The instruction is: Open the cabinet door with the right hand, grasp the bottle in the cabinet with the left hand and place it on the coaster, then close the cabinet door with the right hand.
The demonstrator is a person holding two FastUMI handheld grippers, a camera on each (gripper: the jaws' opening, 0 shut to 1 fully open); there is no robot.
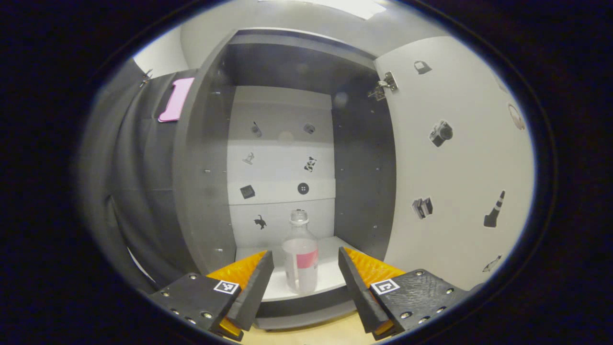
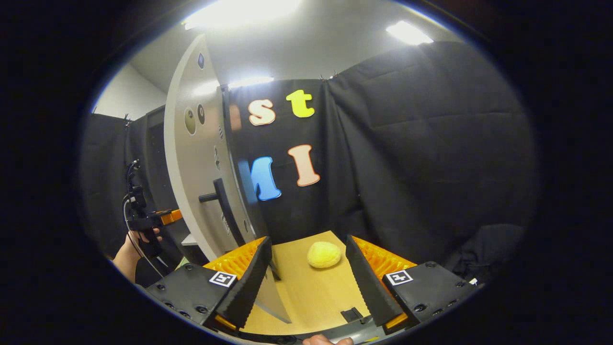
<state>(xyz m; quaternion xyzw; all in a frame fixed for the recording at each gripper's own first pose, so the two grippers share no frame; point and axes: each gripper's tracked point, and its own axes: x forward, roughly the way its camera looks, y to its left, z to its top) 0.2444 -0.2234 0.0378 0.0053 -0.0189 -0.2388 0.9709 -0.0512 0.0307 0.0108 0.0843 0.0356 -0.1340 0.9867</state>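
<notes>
The cabinet (image 1: 201,191) stands open. Its white door (image 1: 459,163) is swung out to the right in the left gripper view. A clear bottle (image 1: 300,254) with a pink label and a clear cap stands upright on the cabinet's bottom shelf (image 1: 325,275). My left gripper (image 1: 302,264) is open, its fingertips just in front of the bottle on either side, not touching it. In the right gripper view the door (image 2: 191,167) shows edge-on with its dark bar handle (image 2: 224,203). My right gripper (image 2: 306,254) is open and empty, just right of the door's lower edge.
A yellow fuzzy ball (image 2: 324,254) lies on the wooden table (image 2: 311,292) ahead of the right gripper. A small black piece (image 2: 352,314) sits on the table near its fingers. A hand holding the left gripper (image 2: 143,225) shows at far left.
</notes>
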